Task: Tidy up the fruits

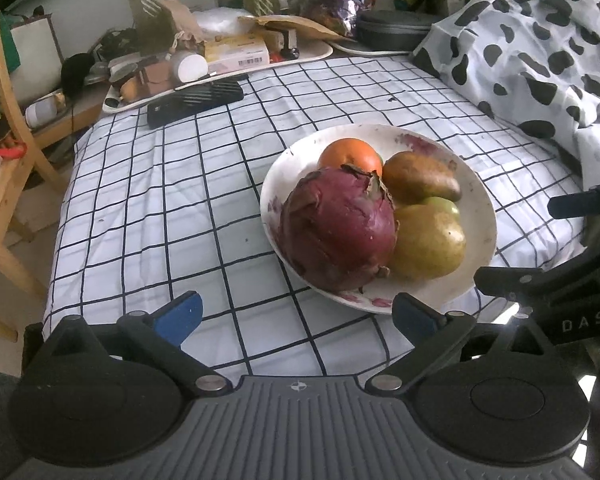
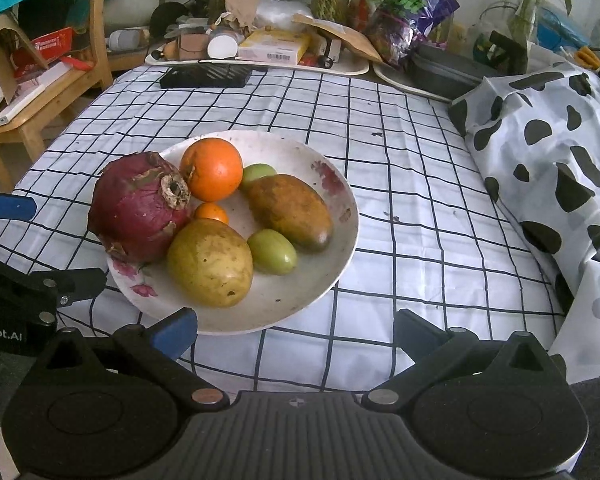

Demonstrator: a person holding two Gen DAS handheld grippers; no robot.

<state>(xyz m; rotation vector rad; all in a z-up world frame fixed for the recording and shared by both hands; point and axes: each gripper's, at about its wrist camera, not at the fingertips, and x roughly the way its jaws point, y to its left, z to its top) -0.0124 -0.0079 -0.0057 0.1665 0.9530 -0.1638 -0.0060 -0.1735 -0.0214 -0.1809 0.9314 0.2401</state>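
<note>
So your left gripper [image 1: 298,316] is spread wide with nothing in it, and your right gripper [image 2: 296,332] is released too. All the fruit's on the white plate [image 2: 332,276], with the dragon fruit [image 2: 140,208] at its 9 o'clock edge.

Checked cloth tablecloth [image 2: 400,200], glossy plate [image 2: 332,280], wooden chair [image 2: 100,60]
</note>
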